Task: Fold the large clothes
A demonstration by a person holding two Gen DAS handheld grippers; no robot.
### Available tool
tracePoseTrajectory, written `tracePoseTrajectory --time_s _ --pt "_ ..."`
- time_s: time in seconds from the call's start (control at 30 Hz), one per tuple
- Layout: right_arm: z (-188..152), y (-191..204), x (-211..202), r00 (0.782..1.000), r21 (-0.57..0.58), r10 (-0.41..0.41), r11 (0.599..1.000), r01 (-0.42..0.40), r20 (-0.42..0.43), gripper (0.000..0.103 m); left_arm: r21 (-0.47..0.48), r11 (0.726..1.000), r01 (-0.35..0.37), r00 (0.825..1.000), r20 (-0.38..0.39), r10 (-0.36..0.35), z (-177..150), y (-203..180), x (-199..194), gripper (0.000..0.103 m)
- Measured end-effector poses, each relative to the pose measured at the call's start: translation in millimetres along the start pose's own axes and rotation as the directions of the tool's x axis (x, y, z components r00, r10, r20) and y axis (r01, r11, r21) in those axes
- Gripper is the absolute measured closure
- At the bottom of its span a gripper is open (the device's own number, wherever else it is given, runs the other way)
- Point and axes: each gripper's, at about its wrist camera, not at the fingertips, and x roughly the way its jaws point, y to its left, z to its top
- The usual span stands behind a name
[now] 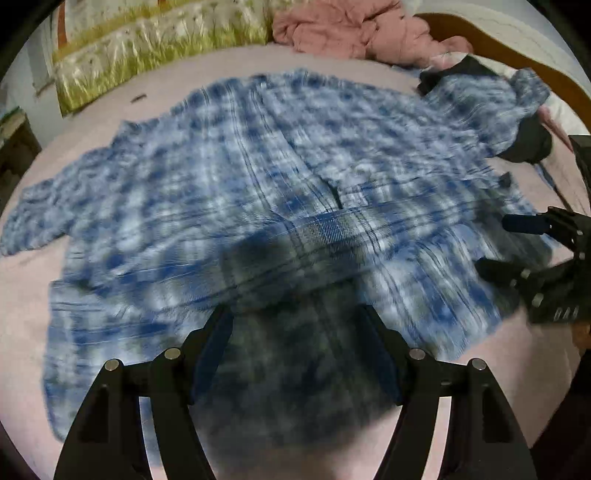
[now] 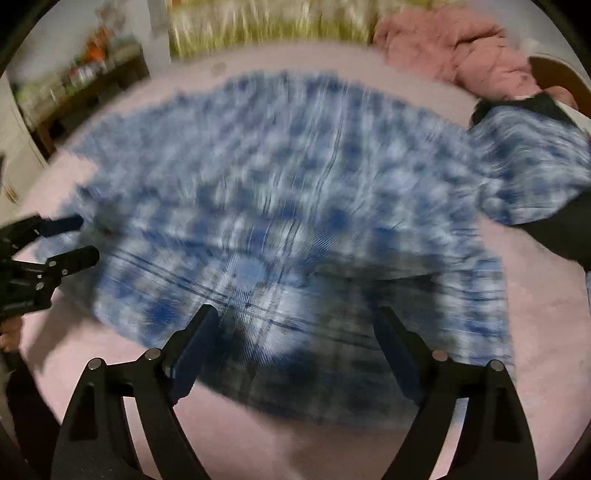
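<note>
A large blue-and-white plaid shirt (image 1: pixel 258 192) lies spread on a pink bed (image 1: pixel 33 295); it also shows in the right wrist view (image 2: pixel 288 192). Its far sleeve drapes over dark clothing at the right (image 1: pixel 491 107). My left gripper (image 1: pixel 295 314) is open, hovering over the shirt's near hem, holding nothing. My right gripper (image 2: pixel 295 314) is open above the near hem too, empty. The right gripper shows in the left wrist view (image 1: pixel 495 243) at the shirt's right edge; the left gripper shows in the right wrist view (image 2: pixel 86 238) at its left edge. Both views are motion-blurred.
A crumpled pink garment (image 1: pixel 351 29) lies at the far end of the bed. A green floral pillow (image 1: pixel 147 48) stands at the back left. A dark garment (image 1: pixel 528 142) lies at the right. A cluttered shelf (image 2: pixel 77 77) stands beyond the bed's left side.
</note>
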Motion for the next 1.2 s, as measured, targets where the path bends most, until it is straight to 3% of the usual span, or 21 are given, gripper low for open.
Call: tracePoseTrajectory --time_s 0.1,0.2,0.3,0.37,0.53,0.8,0.93,1.07,1.17,1.2 --pt "11 8 22 0.999 -0.023 -0.039 0.999 0.039 -0.004 0.018 0.000 0.999 -0.052 0.998 0.033 0.052 8 1 16 0.031" --pt "31 -2 33 0.999 0.029 -0.033 0.999 0.032 0.020 0.018 -0.036 0.994 -0.102 0.990 0.099 0.105 27 14 25 0.031" --pt "49 -28 19 0.977 0.151 -0.128 0.983 0.103 0.170 0.019 -0.074 0.985 -0.159 0.972 0.163 0.169 44 31 16 0.031" --pt "57 -43 4 0.959 0.208 -0.160 0.972 0.111 0.235 0.019 -0.095 0.985 -0.146 0.966 0.203 0.162 51 47 6 0.031" --pt "47 -64 -35 0.945 0.224 -0.106 0.974 0.036 0.308 0.019 -0.096 0.984 -0.151 0.939 0.298 0.174 27 59 -40 0.026" --pt "-14 -60 -82 0.902 0.191 -0.215 0.970 0.152 0.375 0.017 -0.118 0.982 -0.150 0.925 0.334 0.181 -38 44 -91 0.017" --pt "-41 -58 -89 0.922 0.164 -0.164 0.980 0.112 0.351 0.015 -0.139 0.973 -0.181 0.920 0.325 0.218 -59 41 -99 0.016" --pt "-65 -77 -90 0.933 0.230 -0.175 0.968 0.104 0.314 0.014 -0.181 0.962 -0.203 0.877 0.404 0.261 -83 57 -114 0.015" --pt "-78 -99 -85 0.944 0.282 -0.224 0.947 0.152 0.243 0.016 -0.196 0.927 -0.319 0.859 0.355 0.370 -89 78 -111 0.012" --pt "-81 -107 -83 0.943 0.297 -0.248 0.938 0.178 0.220 0.025 -0.208 0.918 -0.337 0.859 0.333 0.390 -90 88 -108 0.012"
